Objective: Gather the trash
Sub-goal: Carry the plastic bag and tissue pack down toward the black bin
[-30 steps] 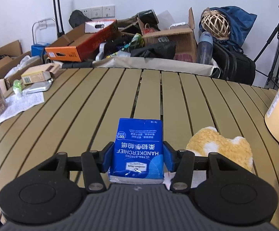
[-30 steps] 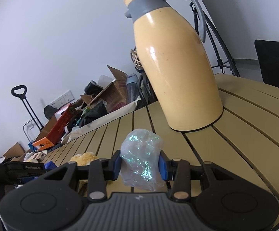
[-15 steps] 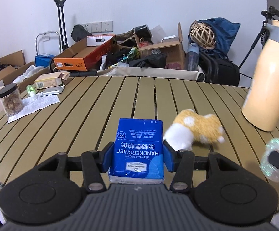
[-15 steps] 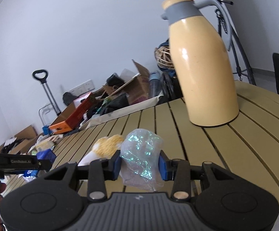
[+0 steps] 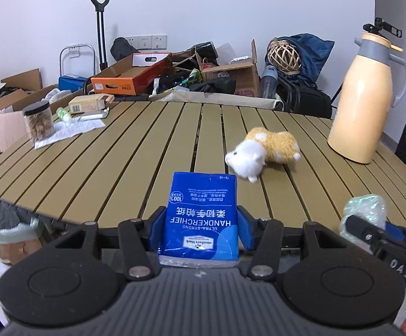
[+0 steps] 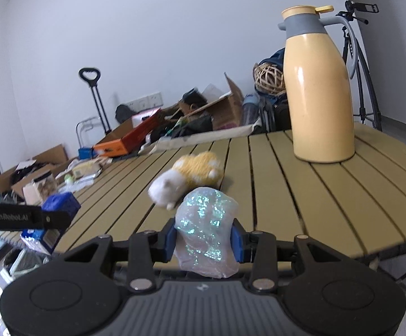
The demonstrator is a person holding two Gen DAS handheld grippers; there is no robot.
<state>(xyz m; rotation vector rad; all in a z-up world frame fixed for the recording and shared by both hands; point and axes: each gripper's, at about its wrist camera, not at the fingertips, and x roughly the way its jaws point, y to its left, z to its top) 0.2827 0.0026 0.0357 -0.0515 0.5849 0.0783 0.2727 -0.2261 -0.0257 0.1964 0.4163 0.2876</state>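
My left gripper (image 5: pixel 201 224) is shut on a blue handkerchief tissue pack (image 5: pixel 201 212), held above the near edge of the slatted table (image 5: pixel 146 145). My right gripper (image 6: pixel 204 238) is shut on a crumpled clear plastic wrapper (image 6: pixel 205 224), also near the table's front edge. The right gripper with the wrapper (image 5: pixel 364 212) shows at the lower right of the left wrist view. The left gripper with the tissue pack (image 6: pixel 57 210) shows at the left of the right wrist view.
A yellow-and-white plush toy (image 5: pixel 267 151) lies mid-table. A tall yellow thermos jug (image 5: pixel 368 106) stands at the right. A jar (image 5: pixel 39 121), a paper sheet and small boxes sit at the far left. Cardboard boxes and bags (image 5: pixel 174 75) pile behind the table.
Both grippers have pulled back and up from the table with their loads. The plush toy, the jug and the table's front edge now show farther away.
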